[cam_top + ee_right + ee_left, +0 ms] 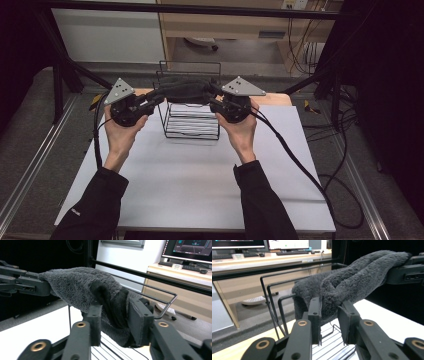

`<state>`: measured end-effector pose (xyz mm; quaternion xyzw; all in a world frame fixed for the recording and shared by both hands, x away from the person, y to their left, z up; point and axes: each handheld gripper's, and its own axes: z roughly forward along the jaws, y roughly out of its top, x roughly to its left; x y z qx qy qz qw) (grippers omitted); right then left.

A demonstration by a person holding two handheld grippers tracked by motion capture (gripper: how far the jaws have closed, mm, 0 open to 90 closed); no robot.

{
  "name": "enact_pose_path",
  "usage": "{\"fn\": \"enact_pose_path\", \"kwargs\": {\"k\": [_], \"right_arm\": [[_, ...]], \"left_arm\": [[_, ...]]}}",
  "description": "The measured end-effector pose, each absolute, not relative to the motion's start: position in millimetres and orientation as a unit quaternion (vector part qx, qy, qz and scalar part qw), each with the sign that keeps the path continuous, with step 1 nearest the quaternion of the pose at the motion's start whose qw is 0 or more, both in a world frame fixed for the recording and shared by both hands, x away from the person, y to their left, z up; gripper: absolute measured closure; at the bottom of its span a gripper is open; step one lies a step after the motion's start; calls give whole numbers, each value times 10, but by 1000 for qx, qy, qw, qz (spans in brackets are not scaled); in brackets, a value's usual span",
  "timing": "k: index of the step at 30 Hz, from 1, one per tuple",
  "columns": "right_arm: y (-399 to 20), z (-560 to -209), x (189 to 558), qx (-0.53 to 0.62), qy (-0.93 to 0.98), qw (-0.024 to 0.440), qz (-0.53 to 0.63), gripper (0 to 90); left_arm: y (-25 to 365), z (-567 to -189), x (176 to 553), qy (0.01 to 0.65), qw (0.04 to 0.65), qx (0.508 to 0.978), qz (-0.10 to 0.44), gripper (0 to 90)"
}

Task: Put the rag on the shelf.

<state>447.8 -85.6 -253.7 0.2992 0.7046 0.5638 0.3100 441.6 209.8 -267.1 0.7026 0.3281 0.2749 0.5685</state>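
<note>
A dark grey fluffy towel [182, 91] lies bunched across the top of a black wire rack [192, 127] at the far side of the white table [200, 175]. My left gripper [157, 97] is at the towel's left end and my right gripper [215, 97] at its right end, both held level and facing each other. In the left gripper view the towel [352, 277] hangs loosely between the parted jaws of the left gripper [329, 312]. In the right gripper view a fold of towel [82, 287] sits between the parted jaws of the right gripper [115, 312].
The rack's upright wires [269, 305] stand just behind the towel, and its top bar [167, 305] runs past the right jaw. Cables [300, 165] trail off the table's right side. Black frame poles [65, 65] flank the table. A desk with monitors [287, 245] stands beyond.
</note>
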Motion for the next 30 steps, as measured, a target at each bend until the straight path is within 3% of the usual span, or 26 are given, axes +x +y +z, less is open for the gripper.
{"fn": "enact_pose_path", "kwargs": {"k": [15,30], "right_arm": [[-939,-2673,4376,325,730,294,524,465],[-1075,-3109,4449,363,737,257,509,301]], "left_arm": [[2024,-2786,4386,333,516,741,273,636],[2056,-3123,4429,363,484,756,251,454]]}}
